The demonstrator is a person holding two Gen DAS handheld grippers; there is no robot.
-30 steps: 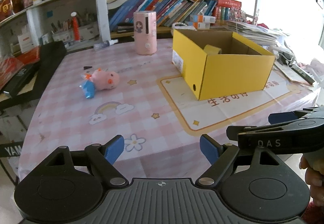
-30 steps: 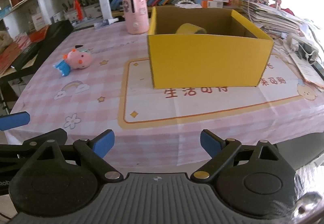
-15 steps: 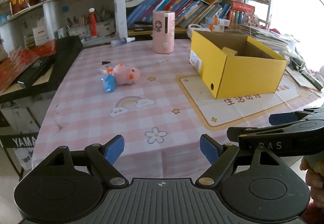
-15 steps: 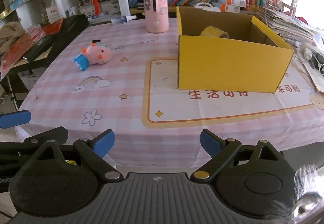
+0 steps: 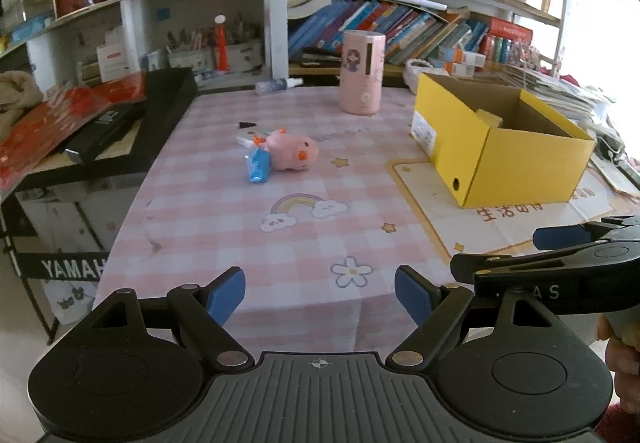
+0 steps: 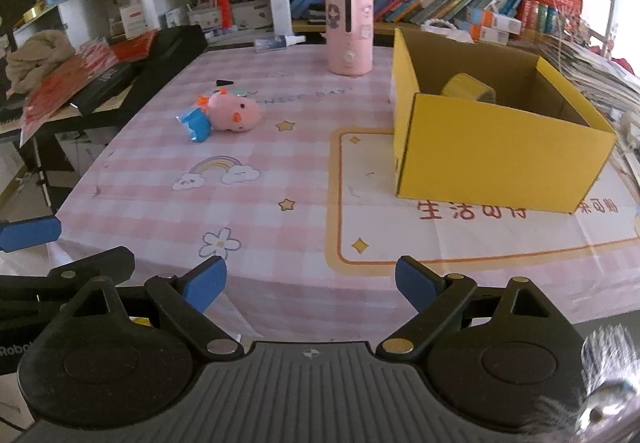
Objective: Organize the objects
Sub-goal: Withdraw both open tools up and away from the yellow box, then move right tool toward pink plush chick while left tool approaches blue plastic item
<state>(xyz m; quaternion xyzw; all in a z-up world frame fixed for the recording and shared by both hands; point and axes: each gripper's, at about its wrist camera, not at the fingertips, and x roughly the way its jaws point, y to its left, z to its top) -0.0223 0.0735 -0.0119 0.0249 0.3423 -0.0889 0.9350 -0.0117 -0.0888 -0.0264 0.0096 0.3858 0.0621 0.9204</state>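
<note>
Well above both released pairs of fingers (image 5: 320,293) (image 6: 310,283), pig toy (image 5: 290,155) lies mid-frame on open bench (image 5: 224,227), left of yellow box (image 5: 504,159).

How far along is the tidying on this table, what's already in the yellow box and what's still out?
Done: one yellow roll already sits inside the yellow box. In hand: nothing; the left gripper and right gripper are both open and empty at the near table edge. Left: the pink plush pig lying on the tablecloth and the pink cylinder standing behind it.
</note>
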